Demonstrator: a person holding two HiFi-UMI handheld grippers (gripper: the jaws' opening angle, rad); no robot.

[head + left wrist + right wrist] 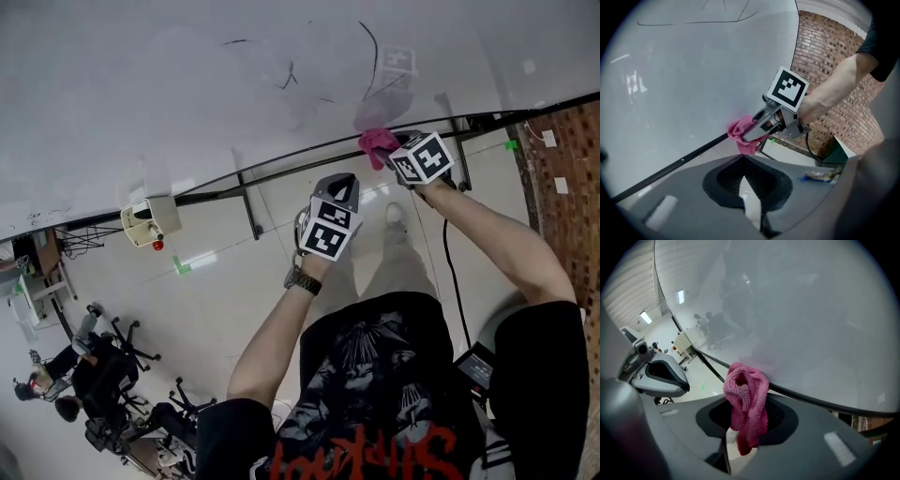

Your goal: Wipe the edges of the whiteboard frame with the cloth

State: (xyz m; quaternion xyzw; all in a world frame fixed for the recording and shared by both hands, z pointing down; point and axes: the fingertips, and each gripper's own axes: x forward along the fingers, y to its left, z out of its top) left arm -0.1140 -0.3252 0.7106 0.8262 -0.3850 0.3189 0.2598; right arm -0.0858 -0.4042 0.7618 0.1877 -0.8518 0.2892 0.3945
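Observation:
The pink cloth [378, 142] is bunched against the dark bottom frame edge [281, 169] of the whiteboard [187, 84]. My right gripper [386, 150] is shut on the cloth, pressing it to the frame. In the right gripper view the cloth [747, 399] hangs from the jaws right at the frame strip [820, 401]. My left gripper [342, 180] hovers below the frame, left of the cloth, shut and holding nothing. From the left gripper view, the cloth [740, 133] touches the frame edge [679, 161] ahead of the left gripper [744, 157].
Black pen marks [370, 47] remain on the board. The board's stand leg [251, 216] drops below the frame. A beige cart [148, 221] stands at left, a brick wall [572, 159] at right. People sit on office chairs [94, 375] at lower left. A cable [448, 262] hangs from my right gripper.

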